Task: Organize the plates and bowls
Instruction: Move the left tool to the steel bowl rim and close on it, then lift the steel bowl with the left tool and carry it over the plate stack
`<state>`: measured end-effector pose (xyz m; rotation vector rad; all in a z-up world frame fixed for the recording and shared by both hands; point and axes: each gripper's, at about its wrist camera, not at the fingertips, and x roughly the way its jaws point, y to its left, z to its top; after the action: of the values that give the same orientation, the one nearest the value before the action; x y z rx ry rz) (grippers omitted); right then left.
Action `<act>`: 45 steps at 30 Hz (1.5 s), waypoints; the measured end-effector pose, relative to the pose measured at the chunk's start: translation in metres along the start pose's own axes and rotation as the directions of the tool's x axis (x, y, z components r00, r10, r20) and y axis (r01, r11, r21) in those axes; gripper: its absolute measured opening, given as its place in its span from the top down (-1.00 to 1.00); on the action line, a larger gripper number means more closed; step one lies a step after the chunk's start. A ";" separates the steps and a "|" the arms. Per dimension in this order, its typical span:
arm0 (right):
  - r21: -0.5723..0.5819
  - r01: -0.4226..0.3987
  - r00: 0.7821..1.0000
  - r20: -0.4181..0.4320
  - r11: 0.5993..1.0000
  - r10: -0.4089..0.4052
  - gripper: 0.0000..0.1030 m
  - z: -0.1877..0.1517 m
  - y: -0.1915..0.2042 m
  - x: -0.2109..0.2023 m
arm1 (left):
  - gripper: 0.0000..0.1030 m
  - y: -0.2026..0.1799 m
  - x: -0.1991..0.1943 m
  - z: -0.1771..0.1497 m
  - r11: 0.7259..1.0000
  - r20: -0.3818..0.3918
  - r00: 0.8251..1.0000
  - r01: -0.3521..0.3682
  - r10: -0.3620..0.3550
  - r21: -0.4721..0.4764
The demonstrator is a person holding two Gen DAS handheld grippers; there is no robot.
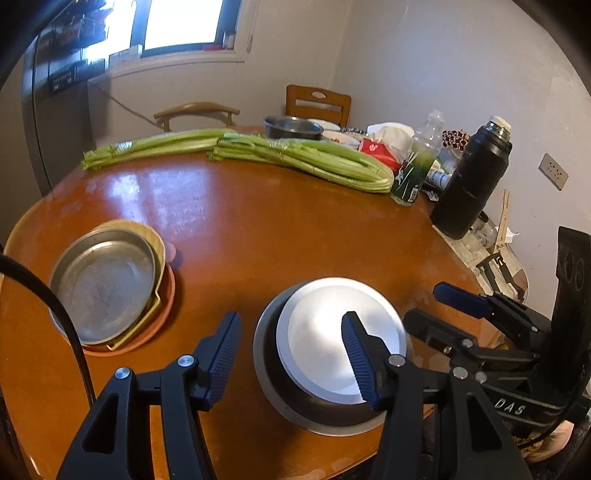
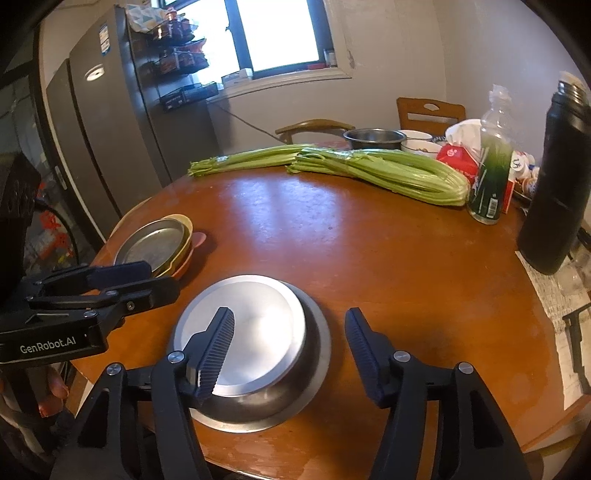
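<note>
We hold both tongs angled down over the round brown wooden bench [image 1: 280,221]. The left tongs [image 1: 291,354] gape, empty, one finger over the upturned steel bowls [image 1: 332,354] near the front edge. The right tongs [image 2: 291,354] stand apart too, clamping nothing, its left finger above those bowls. The stacked plates [image 1: 107,288] sit left

Blown-out window [image 1: 181,22] backlight, glare on table [image 1: 258,221], fisheye vignetting.
</note>
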<state>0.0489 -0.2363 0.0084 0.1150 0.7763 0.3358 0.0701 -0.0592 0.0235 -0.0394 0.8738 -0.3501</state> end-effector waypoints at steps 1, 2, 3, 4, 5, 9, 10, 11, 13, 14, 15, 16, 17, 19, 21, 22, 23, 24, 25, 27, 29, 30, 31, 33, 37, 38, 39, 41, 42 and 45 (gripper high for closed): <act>0.007 0.002 1.000 -0.004 1.000 -0.002 -0.25 -0.001 -0.002 0.001 | -0.09 0.001 0.002 -0.001 1.000 -0.006 1.000 -0.001 0.001 -0.004; 0.014 0.005 1.000 -0.005 1.000 -0.005 -0.26 -0.002 -0.005 0.002 | -0.09 0.002 0.004 -0.002 1.000 -0.011 1.000 -0.001 0.001 -0.007; 0.018 0.005 1.000 -0.007 1.000 -0.005 -0.26 -0.003 -0.006 0.002 | -0.09 0.002 0.007 -0.002 1.000 -0.017 1.000 0.001 -0.001 -0.009; 0.023 0.006 1.000 -0.010 1.000 -0.006 -0.26 -0.003 -0.008 0.003 | -0.09 0.002 0.008 -0.003 1.000 -0.021 1.000 0.002 -0.002 -0.011; 0.027 0.005 1.000 -0.011 1.000 -0.005 -0.26 -0.004 -0.009 0.004 | -0.09 0.003 0.010 -0.003 1.000 -0.024 1.000 0.004 -0.004 -0.012; 0.051 -0.015 1.000 -0.019 0.999 0.016 -0.27 -0.006 -0.014 0.007 | -0.09 0.003 0.014 -0.005 0.999 -0.038 0.999 0.028 -0.029 -0.022; 0.056 -0.021 0.999 -0.023 0.998 0.023 -0.27 -0.006 -0.014 0.008 | -0.09 0.004 0.015 -0.005 0.999 -0.041 0.999 0.029 -0.030 -0.026; 0.058 -0.024 0.999 -0.024 0.998 0.025 -0.27 -0.007 -0.015 0.009 | -0.09 0.005 0.016 -0.006 0.999 -0.043 0.999 0.027 -0.029 -0.030; 0.064 -0.029 0.999 -0.031 0.998 0.031 -0.27 -0.010 -0.015 0.011 | -0.09 0.010 0.018 -0.007 0.998 -0.051 0.998 0.028 -0.030 -0.051; 0.069 -0.033 0.999 -0.036 0.997 0.035 -0.27 -0.010 -0.017 0.013 | -0.09 0.012 0.020 -0.008 0.998 -0.054 0.998 0.032 -0.035 -0.057; 0.078 -0.039 0.998 -0.039 0.996 0.042 -0.27 -0.011 -0.018 0.014 | -0.09 0.014 0.021 -0.008 0.997 -0.059 0.997 0.046 -0.050 -0.067; 0.088 -0.049 0.998 -0.043 0.995 0.053 -0.27 -0.012 -0.020 0.016 | -0.09 0.016 0.023 -0.008 0.995 -0.066 0.995 0.067 -0.072 -0.077; 0.095 -0.053 0.997 -0.045 0.994 0.058 -0.28 -0.013 -0.021 0.017 | -0.09 0.017 0.025 -0.009 0.991 -0.076 0.992 0.097 -0.104 -0.088; 0.111 -0.059 0.997 -0.052 0.992 0.065 -0.28 -0.015 -0.023 0.020 | -0.09 0.016 0.029 -0.011 0.992 -0.085 0.991 0.097 -0.104 -0.086; 0.119 -0.061 0.996 -0.059 0.991 0.068 -0.28 -0.016 -0.024 0.023 | -0.10 0.014 0.032 -0.011 0.994 -0.088 0.992 0.080 -0.087 -0.077; 0.123 -0.064 0.995 -0.064 0.990 0.072 -0.28 -0.016 -0.025 0.024 | -0.10 0.014 0.033 -0.011 0.994 -0.092 0.992 0.079 -0.086 -0.078; 0.126 -0.065 0.995 -0.066 0.990 0.074 -0.28 -0.017 -0.026 0.025 | -0.10 0.014 0.035 -0.011 0.994 -0.097 0.991 0.081 -0.088 -0.078; 0.130 -0.066 0.995 -0.069 0.989 0.076 -0.28 -0.018 -0.026 0.026 | -0.10 0.014 0.038 -0.011 0.994 -0.102 0.991 0.077 -0.085 -0.078; 0.132 -0.066 0.994 -0.073 0.989 0.076 -0.28 -0.019 -0.026 0.027 | -0.10 0.014 0.040 -0.012 0.995 -0.107 0.991 0.073 -0.080 -0.075; 0.137 -0.064 0.994 -0.078 0.989 0.076 -0.28 -0.021 -0.026 0.030 | -0.10 0.013 0.043 -0.012 0.995 -0.112 0.990 0.072 -0.080 -0.075; 0.138 -0.066 0.993 -0.083 0.988 0.078 -0.28 -0.022 -0.026 0.032 | -0.10 0.014 0.046 -0.012 0.994 -0.118 0.990 0.070 -0.079 -0.079; 0.140 -0.066 0.993 -0.087 0.988 0.079 -0.28 -0.022 -0.026 0.033 | -0.10 0.014 0.048 -0.012 0.994 -0.122 0.989 0.070 -0.080 -0.079; 0.142 -0.068 0.992 -0.092 0.988 0.082 -0.28 -0.023 -0.026 0.035 | -0.10 0.014 0.050 -0.012 0.994 -0.125 0.989 0.072 -0.082 -0.081; 0.146 -0.068 0.992 -0.095 0.987 0.083 -0.28 -0.023 -0.027 0.037 | -0.10 0.013 0.053 -0.012 0.994 -0.132 0.987 0.078 -0.088 -0.082; 0.149 -0.073 0.991 -0.102 0.986 0.088 -0.28 -0.024 -0.026 0.041 | -0.11 0.012 0.058 -0.011 0.994 -0.138 0.986 0.078 -0.089 -0.082; 0.151 -0.075 0.990 -0.103 0.986 0.091 -0.28 -0.024 -0.026 0.042 | -0.11 0.012 0.059 -0.011 0.993 -0.139 0.986 0.079 -0.090 -0.084; 0.152 -0.079 0.990 -0.105 0.985 0.095 -0.28 -0.024 -0.026 0.043 | -0.11 0.012 0.060 -0.011 0.993 -0.140 0.986 0.080 -0.091 -0.083; 0.159 -0.086 0.989 -0.110 0.984 0.104 -0.29 -0.023 -0.026 0.046 | -0.11 0.012 0.063 -0.011 0.993 -0.146 0.985 0.081 -0.093 -0.084; 0.161 -0.090 0.988 -0.112 0.983 0.109 -0.29 -0.024 -0.025 0.047 | -0.11 0.012 0.065 -0.012 0.993 -0.149 0.984 0.082 -0.094 -0.083; 0.159 -0.092 0.987 -0.119 0.983 0.112 -0.34 -0.023 -0.023 0.051 | -0.11 0.011 0.069 -0.013 0.994 -0.158 0.984 0.073 -0.085 -0.078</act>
<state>0.0720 -0.2415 -0.0474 0.2811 0.9245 0.3830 0.1040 -0.0690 -0.0382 -0.1141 1.0475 -0.3998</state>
